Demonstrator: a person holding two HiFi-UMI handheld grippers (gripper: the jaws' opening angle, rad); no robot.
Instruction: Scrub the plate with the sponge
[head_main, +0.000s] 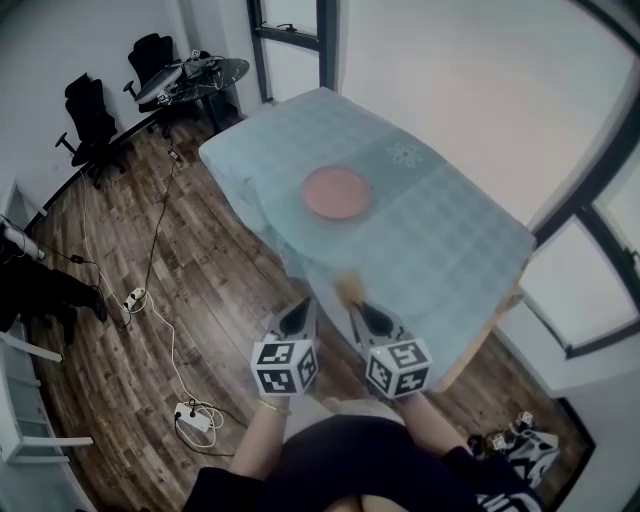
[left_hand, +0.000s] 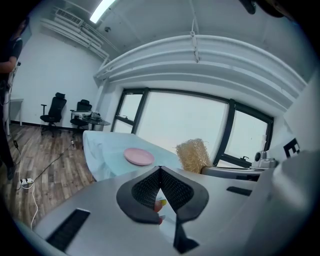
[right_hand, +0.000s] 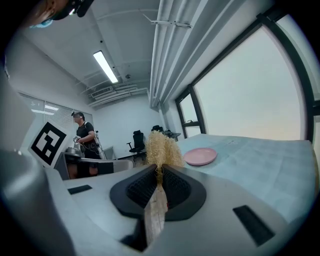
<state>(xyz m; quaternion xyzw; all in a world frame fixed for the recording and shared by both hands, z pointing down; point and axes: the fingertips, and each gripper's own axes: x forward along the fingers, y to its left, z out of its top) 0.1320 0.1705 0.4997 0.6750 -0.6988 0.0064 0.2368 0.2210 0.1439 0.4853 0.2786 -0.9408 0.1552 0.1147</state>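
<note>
A pink plate (head_main: 337, 192) lies near the middle of a table under a pale blue cloth (head_main: 440, 240); it also shows in the left gripper view (left_hand: 138, 156) and the right gripper view (right_hand: 200, 156). My right gripper (head_main: 352, 306) is shut on a straw-coloured loofah sponge (right_hand: 161, 149), whose bristly tuft sticks out past the jaws (left_hand: 194, 155). My left gripper (head_main: 300, 312) is beside it, shut with nothing held. Both hang in front of the table's near edge, short of the plate.
Office chairs (head_main: 92, 120) and a dark round table (head_main: 195, 76) stand at the far left. Cables and a power strip (head_main: 192, 415) lie on the wood floor. A person (right_hand: 86, 137) stands in the background. Windows run along the right side.
</note>
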